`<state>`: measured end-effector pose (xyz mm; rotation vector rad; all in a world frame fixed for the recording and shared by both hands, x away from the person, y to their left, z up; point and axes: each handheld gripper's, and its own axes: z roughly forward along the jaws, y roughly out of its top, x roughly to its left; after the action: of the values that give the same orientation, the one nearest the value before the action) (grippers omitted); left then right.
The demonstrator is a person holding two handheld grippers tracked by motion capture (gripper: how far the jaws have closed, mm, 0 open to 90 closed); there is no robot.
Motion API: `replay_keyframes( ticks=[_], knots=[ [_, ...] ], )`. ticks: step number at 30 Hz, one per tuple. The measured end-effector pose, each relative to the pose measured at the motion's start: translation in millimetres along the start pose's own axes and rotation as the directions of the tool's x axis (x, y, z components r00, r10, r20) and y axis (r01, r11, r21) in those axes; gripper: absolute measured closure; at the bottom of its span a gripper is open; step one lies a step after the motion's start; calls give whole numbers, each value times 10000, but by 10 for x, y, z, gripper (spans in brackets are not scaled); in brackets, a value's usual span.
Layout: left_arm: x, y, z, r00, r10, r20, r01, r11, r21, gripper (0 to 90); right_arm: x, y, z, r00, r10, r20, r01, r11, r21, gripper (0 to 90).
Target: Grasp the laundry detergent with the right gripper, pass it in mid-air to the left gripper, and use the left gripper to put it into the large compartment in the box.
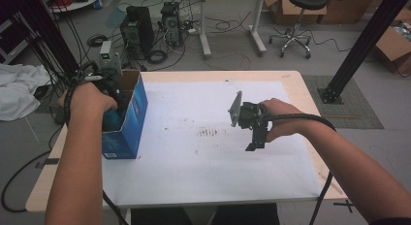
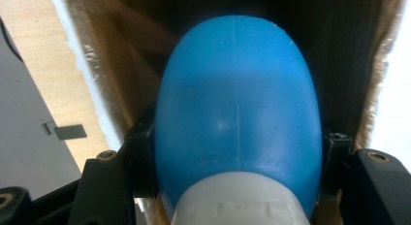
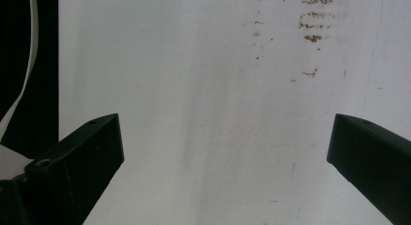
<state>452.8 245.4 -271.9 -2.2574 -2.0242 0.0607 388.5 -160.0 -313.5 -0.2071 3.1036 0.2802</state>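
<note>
**Blue bulb gripped inside the box, right jaws spread over the sheet**

Forearms come in from the near edge of the table [image 1: 300, 82], one to each side. The left hand [image 1: 87, 100] holds the left gripper [image 1: 115, 96] down into an open blue cardboard box [image 1: 133, 116] standing at the table's left edge. In the left gripper view the two black jaws press against either side of a smooth blue rounded object [image 2: 237, 108] with a white base [image 2: 240, 198] nearest the camera; the box's brown inner walls rise around it. What the object is, I cannot tell.

Over to the right, the right hand [image 1: 281, 119] holds the right gripper [image 1: 255, 137] above the white sheet [image 1: 203, 152] covering the tabletop, well apart from the box. Its jaws stand wide apart with nothing between them. Brown smudges [image 3: 312, 26] mark the sheet beyond them.

Farther back, on the floor past the table, stand two computer towers [image 1: 150, 28] among loose cables, and an office stool [image 1: 298, 21].
</note>
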Motion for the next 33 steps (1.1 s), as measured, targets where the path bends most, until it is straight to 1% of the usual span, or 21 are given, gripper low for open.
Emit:
replay_keyframes(
  ticks=[6, 8, 10, 11, 12, 14, 15, 18, 19, 20, 25, 27, 33],
  knots=[
    [-22, 10, 128, 10000, 55, -6, -55, 9999, 113, 381, 2, -2, -3, 10000, 15, 15, -15, 10000, -41, 0],
    [-20, 1, 123, 10000, 53, -11, -53, 10000, -57, 381, 1, -6, -2, 10000, 34, 34, -34, 10000, -39, 0],
    [-24, -8, 131, 9996, 277, -39, -277, 9996, 15, 381, 3, -8, 1, 10000, 36, 22, -36, 10000, -56, 0],
    [-25, -14, 133, 9992, 391, -59, -391, 9992, -43, 380, 3, -7, 4, 10000, 26, 35, -26, 10000, -47, 0],
    [-25, -19, 136, 9991, 413, -92, -414, 9991, -114, 380, 5, -7, 5, 10000, 30, 17, -30, 10000, -55, 0],
    [-28, -25, 141, 9999, 126, -30, -126, 9999, -94, 380, 6, -6, 11, 10000, 39, 13, -39, 10000, -87, 0],
    [-27, -23, 138, 9999, 117, -22, -117, 9999, -71, 380, 5, -5, 17, 10000, 34, 15, -34, 10000, -83, 0],
    [-23, -31, 146, 9998, -152, 90, 155, 9995, -289, 377, 2, 0, 27, 10000, 44, 10, -44, 9999, -96, 0],
    [-20, -35, 147, 9998, -114, 156, 118, 9996, -252, 376, 2, 3, 30, 10000, 28, 4, -28, 10000, -94, 0],
    [-19, -41, 152, 9998, -87, 177, 93, 9994, -319, 375, 3, 6, 31, 10000, 22, 16, -22, 9999, -103, 0],
    [-11, -54, 153, 9995, -164, 286, 175, 9991, -383, 373, 4, 11, 28, 10000, 12, 13, -12, 9999, -125, 0],
    [-16, -58, 152, 9996, -154, 233, 164, 9988, -455, 372, 3, 9, 28, 10000, 33, 23, -33, 9999, -111, 0],
    [-22, -67, 147, 9999, -38, 112, 43, 9991, -431, 333, 5, 21, 30, 10000, 9, 34, -8, 9999, -143, 0]
  ],
)
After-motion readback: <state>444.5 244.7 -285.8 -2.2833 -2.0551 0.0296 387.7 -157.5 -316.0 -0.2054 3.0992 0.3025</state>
